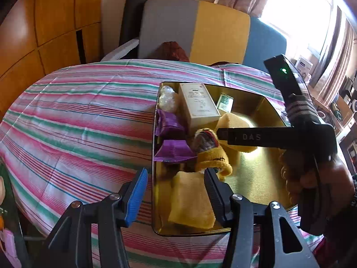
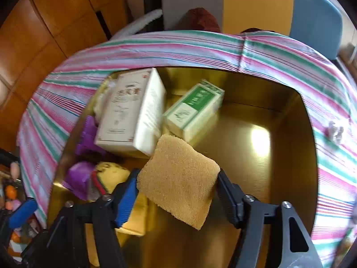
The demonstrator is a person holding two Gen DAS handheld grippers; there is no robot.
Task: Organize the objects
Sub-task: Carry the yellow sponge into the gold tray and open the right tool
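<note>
An open gold tin [image 2: 312, 156] sits on the striped cloth. My right gripper [image 2: 178, 178] is shut on a tan sponge [image 2: 178, 185], which hangs tilted over the middle of the tin. The tin holds a white box [image 2: 127, 111], a green and white box [image 2: 194, 109], purple wrappers [image 2: 87, 134], a yellow plush toy [image 2: 111, 174] and a second yellow sponge [image 1: 189, 203]. My left gripper [image 1: 176, 192] stands open above the tin's [image 1: 154, 134] near left corner, astride its wall, over that second sponge. In the left wrist view a hand [image 1: 312, 178] brings in the right gripper's black finger [image 1: 245, 137].
The pink, green and white striped cloth [image 1: 78, 122] covers the table around the tin. A grey, yellow and blue chair back [image 1: 194, 29] stands behind it, wooden cabinets [image 1: 44, 22] at the left. A small white scrap [image 2: 334, 131] lies on the cloth right of the tin.
</note>
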